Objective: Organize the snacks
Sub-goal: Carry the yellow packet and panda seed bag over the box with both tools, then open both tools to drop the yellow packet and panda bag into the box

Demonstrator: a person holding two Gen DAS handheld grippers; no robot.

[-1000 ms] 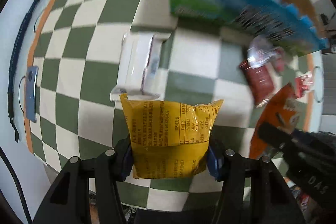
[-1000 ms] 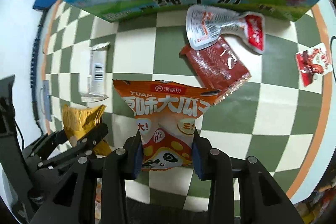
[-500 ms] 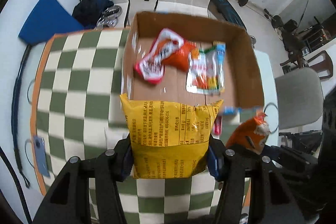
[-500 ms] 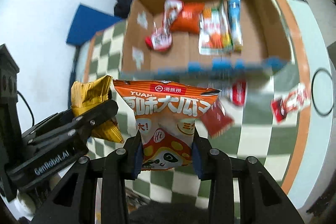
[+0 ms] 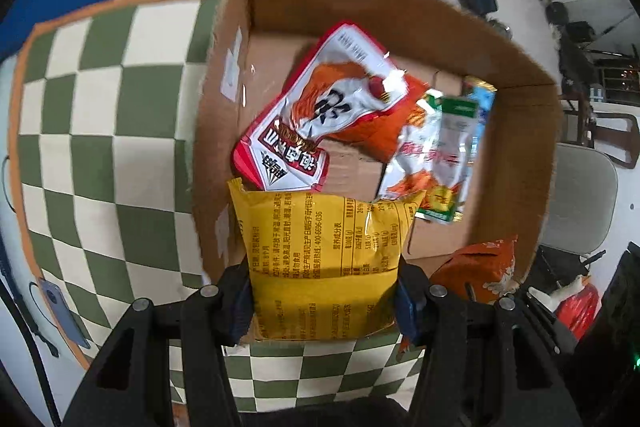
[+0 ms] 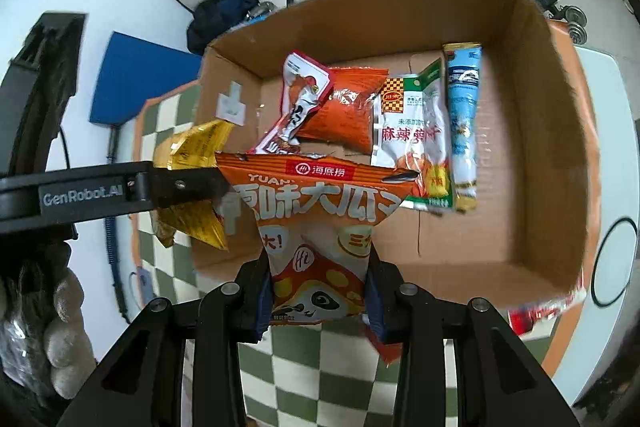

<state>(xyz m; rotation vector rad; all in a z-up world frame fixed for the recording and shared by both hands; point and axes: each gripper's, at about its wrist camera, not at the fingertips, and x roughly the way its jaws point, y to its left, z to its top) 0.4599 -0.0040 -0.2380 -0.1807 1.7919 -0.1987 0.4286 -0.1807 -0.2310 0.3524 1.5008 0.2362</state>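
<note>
We see the left gripper (image 5: 324, 301) clamped on a yellow packet (image 5: 324, 259), the right gripper (image 6: 318, 297) on an orange packet (image 6: 316, 223) — both tilted steeply down over the cardboard box (image 6: 560, 155). Only the right view shows the gloved hand (image 6: 48, 323) at 8 o'clock; four packets lie inside toward 12.

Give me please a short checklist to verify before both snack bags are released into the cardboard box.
1. Left gripper jaws clamp the yellow bag: ok.
2. Right gripper jaws clamp the orange bag: ok.
3. Cardboard box open on top: ok.
4. Bare floor in the box for two more bags: ok, on its right side.
5. Both bags fully past the near wall: cannot tell.
6. The two grippers apart from each other: ok, but close.
</note>
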